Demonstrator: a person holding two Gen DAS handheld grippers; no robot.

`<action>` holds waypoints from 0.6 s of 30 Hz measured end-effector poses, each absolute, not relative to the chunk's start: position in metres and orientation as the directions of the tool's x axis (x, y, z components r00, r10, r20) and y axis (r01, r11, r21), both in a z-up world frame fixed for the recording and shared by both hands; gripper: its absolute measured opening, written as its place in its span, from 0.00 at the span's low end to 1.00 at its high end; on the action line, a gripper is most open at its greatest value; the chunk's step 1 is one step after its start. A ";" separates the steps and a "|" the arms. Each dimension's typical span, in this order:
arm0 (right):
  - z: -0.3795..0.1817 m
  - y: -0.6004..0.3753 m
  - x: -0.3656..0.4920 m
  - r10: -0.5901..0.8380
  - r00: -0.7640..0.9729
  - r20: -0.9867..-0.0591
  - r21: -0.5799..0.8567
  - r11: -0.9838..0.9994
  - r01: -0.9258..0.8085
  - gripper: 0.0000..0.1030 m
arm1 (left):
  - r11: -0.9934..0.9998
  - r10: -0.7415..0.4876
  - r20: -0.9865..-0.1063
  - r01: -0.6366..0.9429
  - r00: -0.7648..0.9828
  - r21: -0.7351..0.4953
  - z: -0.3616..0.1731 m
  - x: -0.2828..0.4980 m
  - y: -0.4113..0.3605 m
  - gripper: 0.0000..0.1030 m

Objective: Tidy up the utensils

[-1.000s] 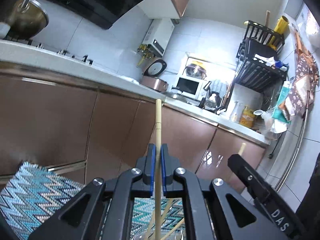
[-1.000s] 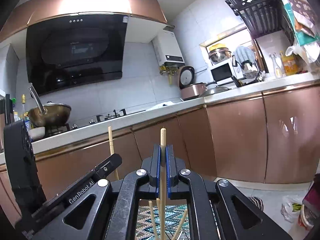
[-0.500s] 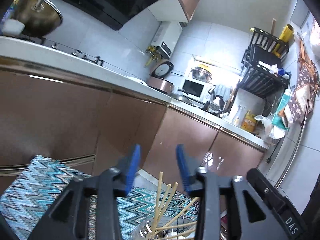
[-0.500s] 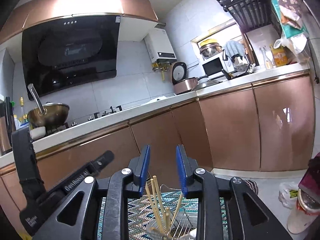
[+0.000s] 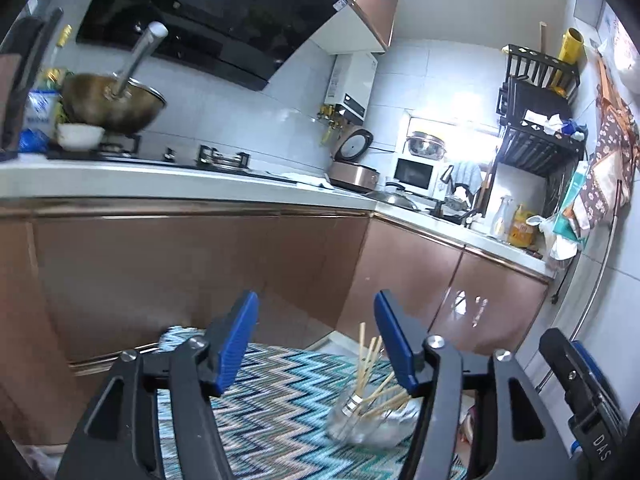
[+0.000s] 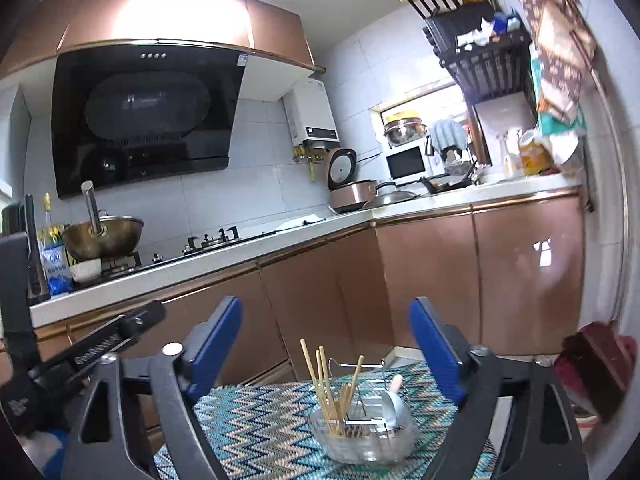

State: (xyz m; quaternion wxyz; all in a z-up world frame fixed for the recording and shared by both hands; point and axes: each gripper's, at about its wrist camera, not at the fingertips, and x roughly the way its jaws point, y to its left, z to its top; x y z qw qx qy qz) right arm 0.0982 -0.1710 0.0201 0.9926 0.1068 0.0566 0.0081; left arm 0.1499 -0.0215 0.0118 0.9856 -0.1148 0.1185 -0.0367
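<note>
A clear utensil holder (image 6: pixel 362 436) stands on a blue zigzag mat (image 6: pixel 256 424). Several wooden chopsticks (image 6: pixel 325 390) lean upright in it, and a white spoon (image 6: pixel 394 386) rests on a metal rack part beside them. My right gripper (image 6: pixel 326 346) hovers back from and above the holder; its jaws are opening and nothing is between them. In the left wrist view the holder (image 5: pixel 356 420) and chopsticks (image 5: pixel 366 364) sit low, by the right pad. My left gripper (image 5: pixel 316 342) is also opening wide and holds nothing. Each gripper shows at the edge of the other's view.
Copper-coloured cabinets (image 6: pixel 420 280) under a white counter (image 6: pixel 224 256) run along the back and right. A wok (image 6: pixel 102 236) sits on the stove, a rice cooker (image 6: pixel 352 194) in the corner. A dark red object (image 6: pixel 596 364) is low on the right.
Both grippers were each shut on an upright chopstick. They have opened, let go, and pulled back and up. The chopsticks now stand in the holder.
</note>
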 end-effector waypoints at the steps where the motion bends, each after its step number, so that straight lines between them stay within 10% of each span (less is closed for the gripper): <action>1: 0.022 -0.169 0.092 0.021 0.993 -0.115 0.202 0.979 0.003 0.91 | 0.975 -0.086 -0.222 0.036 0.971 -0.220 0.015 0.138 -0.017 0.59; 18: 0.051 -0.136 -0.004 -0.037 0.995 -0.087 0.065 0.997 0.043 1.00 | 0.994 0.080 -0.159 -0.091 0.984 -0.064 0.052 0.004 0.017 0.72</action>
